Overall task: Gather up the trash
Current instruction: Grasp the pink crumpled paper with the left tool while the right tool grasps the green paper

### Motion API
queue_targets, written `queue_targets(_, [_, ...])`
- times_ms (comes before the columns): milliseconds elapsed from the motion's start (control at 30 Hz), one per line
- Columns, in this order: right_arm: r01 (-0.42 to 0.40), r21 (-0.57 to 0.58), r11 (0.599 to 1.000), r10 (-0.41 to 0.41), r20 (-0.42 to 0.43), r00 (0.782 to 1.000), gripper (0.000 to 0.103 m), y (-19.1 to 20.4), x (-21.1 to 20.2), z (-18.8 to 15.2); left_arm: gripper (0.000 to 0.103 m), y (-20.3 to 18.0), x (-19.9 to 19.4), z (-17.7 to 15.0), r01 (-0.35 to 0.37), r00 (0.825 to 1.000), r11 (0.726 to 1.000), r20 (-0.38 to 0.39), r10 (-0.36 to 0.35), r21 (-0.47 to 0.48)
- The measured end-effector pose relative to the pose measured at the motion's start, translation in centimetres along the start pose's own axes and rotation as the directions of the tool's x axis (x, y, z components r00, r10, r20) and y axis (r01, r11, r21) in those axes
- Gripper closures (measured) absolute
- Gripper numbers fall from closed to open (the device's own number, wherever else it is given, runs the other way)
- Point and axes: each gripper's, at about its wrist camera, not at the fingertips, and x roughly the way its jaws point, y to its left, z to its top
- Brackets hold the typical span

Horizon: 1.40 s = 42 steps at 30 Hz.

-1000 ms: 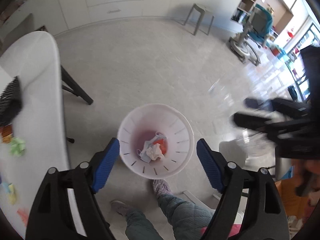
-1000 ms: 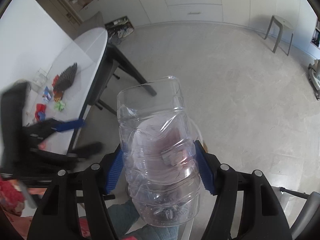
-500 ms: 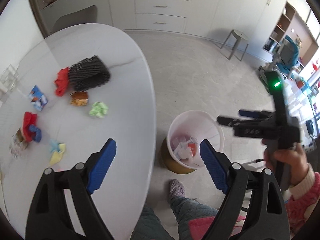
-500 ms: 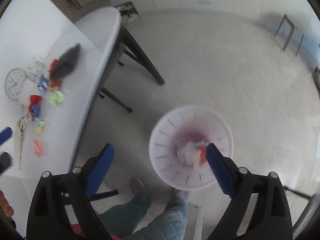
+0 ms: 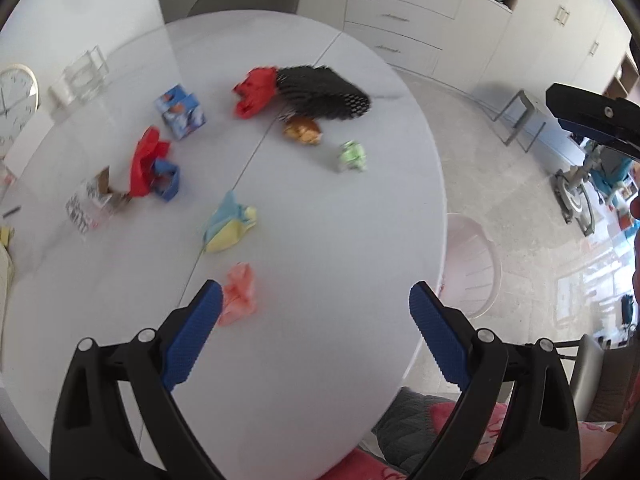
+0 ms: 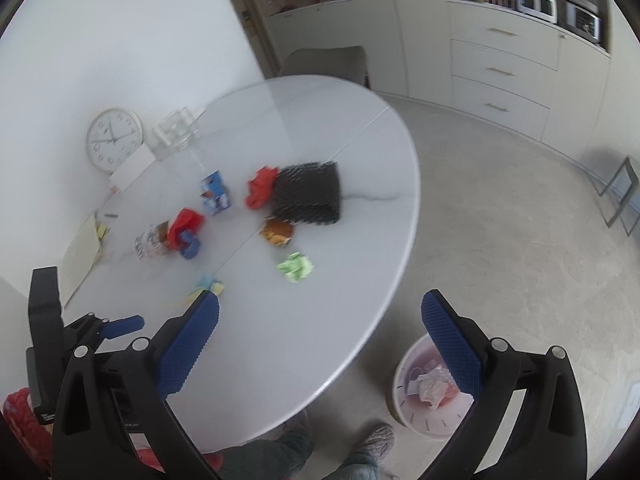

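Note:
Scraps of trash lie on the white oval table (image 5: 320, 208): a pink paper wad (image 5: 239, 294), a yellow-blue wad (image 5: 229, 229), a green wad (image 5: 352, 156) (image 6: 296, 266), a brown wrapper (image 5: 303, 130), red scraps (image 5: 254, 90) and a black mesh sleeve (image 5: 320, 94) (image 6: 308, 194). My left gripper (image 5: 314, 312) is open and empty above the table's near part, the pink wad by its left finger. My right gripper (image 6: 320, 326) is open and empty over the table's edge. The white bin (image 6: 430, 390) holds crumpled trash on the floor beside the table.
A blue carton (image 5: 182, 114), a small clear bottle (image 6: 150, 242), a glass jar (image 6: 174, 138) and a wall clock (image 6: 114, 140) are at the table's far side. A chair (image 6: 326, 60) stands behind it. Drawers (image 6: 500, 72) and a stool (image 5: 520, 118) line the room.
The right gripper let go of the clear plastic bottle over the bin and is now empty. Both grippers have swung up from the bin to face the table.

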Motion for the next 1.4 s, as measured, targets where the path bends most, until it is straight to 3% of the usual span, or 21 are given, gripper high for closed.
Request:
queue_targets(267, [-0.002, -0.045, 0.999, -0.002, -0.082, 0.997, 0.002, 4.7, 3.9, -0.1, 0.013, 4.4, 3.6, -1.0, 0.029, 0.997, 0.997, -0.063, -0.034, -0.071])
queue_targets(500, [0.020, -0.026, 0.999, -0.023, -0.120, 0.992, 0.002, 5.0, 5.9, -0.3, 0.014, 6.0, 7.1, -1.3, 0.038, 0.991, 0.996, -0.127, -0.048, -0.079])
queue_targets(600, [0.030, -0.011, 1.000, -0.031, -0.126, 0.992, 0.002, 4.7, 6.2, -0.3, 0.024, 6.2, 8.3, -0.9, 0.043, 0.988, 0.996, -0.143, -0.053, -0.075])
queue_targets(867, [0.037, 0.010, 0.999, -0.035, -0.133, 0.990, 0.002, 4.0, 7.7, -0.1, 0.071, 6.3, 9.7, -0.8, 0.037, 0.987, 0.999, -0.158, -0.040, -0.022])
queue_targets(1133, [0.040, -0.074, 0.996, -0.054, -0.199, 0.978, 0.002, 4.1, 14.6, 0.9, 0.074, 6.6, 7.0, 0.4, 0.099, 0.988, 0.994, -0.118, -0.104, -0.048])
queue_targets(1200, [0.037, -0.107, 0.994, -0.059, -0.218, 0.974, 0.006, 4.4, 16.7, 1.2, 0.074, 6.5, 5.9, 1.0, 0.112, 0.988, 0.993, -0.097, -0.117, -0.048])
queue_targets(1400, [0.045, -0.175, 0.983, -0.096, -0.294, 0.951, 0.029, 4.9, 21.8, 1.7, 0.074, 6.2, 3.6, 2.0, 0.129, 0.990, 0.991, -0.054, -0.131, -0.034])
